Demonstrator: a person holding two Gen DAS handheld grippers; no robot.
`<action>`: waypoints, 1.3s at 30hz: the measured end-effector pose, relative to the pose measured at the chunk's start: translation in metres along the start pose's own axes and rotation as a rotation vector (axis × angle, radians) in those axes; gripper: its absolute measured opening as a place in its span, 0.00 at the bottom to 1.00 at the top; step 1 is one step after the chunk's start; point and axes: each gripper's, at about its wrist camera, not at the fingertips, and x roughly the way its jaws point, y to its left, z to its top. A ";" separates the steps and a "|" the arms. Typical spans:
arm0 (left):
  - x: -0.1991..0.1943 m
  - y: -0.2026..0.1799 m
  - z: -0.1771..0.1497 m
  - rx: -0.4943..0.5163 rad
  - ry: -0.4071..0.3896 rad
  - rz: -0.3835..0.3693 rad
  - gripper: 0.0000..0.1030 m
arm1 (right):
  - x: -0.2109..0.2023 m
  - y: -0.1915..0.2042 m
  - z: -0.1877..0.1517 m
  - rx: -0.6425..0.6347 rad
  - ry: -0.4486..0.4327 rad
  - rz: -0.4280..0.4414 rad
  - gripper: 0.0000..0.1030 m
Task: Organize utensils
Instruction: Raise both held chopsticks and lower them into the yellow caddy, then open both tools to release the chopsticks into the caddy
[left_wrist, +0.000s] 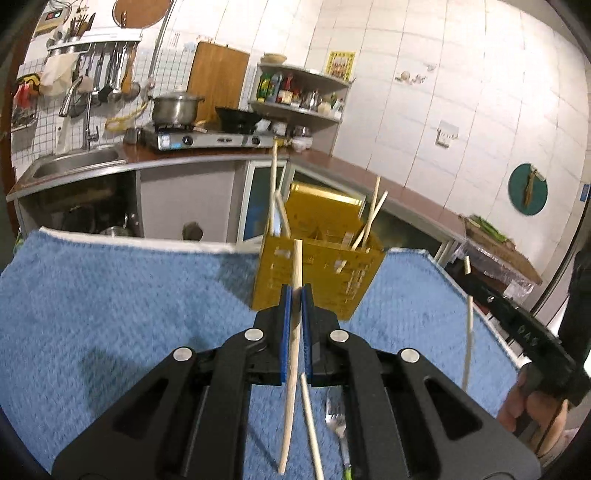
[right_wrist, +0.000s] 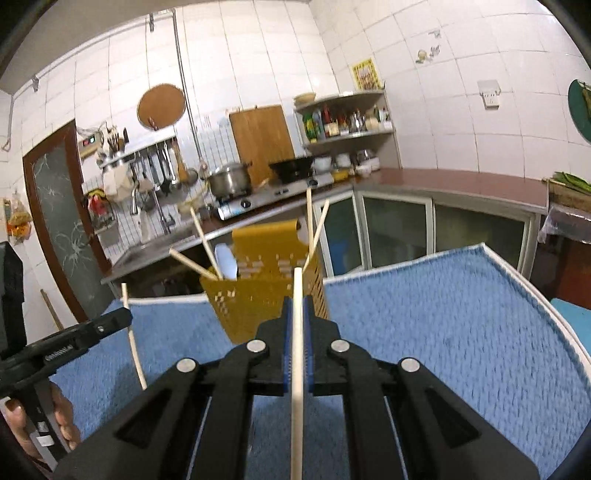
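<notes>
Above the blue towel (left_wrist: 110, 314), each gripper — left (left_wrist: 294, 295), right (right_wrist: 297, 306) — has its jaws clenched on one chopstick (left_wrist: 295, 291) (right_wrist: 297, 332) just short of the yellow holder (left_wrist: 317, 273); best tip each stick upright, lower one at a time into a compartment.

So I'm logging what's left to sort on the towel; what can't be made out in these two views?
- Left wrist: fork, its handle end cut off by the bottom edge and the left hand-held gripper.
- Left wrist: loose chopstick, lower end cut off the same way.
- Right wrist: yellow holder, its base hidden behind the right hand-held gripper; the contents' lower parts sit behind its walls.
</notes>
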 end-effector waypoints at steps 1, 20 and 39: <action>-0.001 -0.001 0.007 0.002 -0.014 -0.007 0.04 | 0.001 0.001 0.003 0.001 -0.015 0.002 0.06; -0.005 -0.046 0.130 0.141 -0.215 0.025 0.04 | 0.034 0.010 0.120 0.020 -0.409 0.059 0.06; 0.085 -0.035 0.130 0.174 -0.208 0.051 0.04 | 0.118 0.024 0.120 0.002 -0.487 0.006 0.06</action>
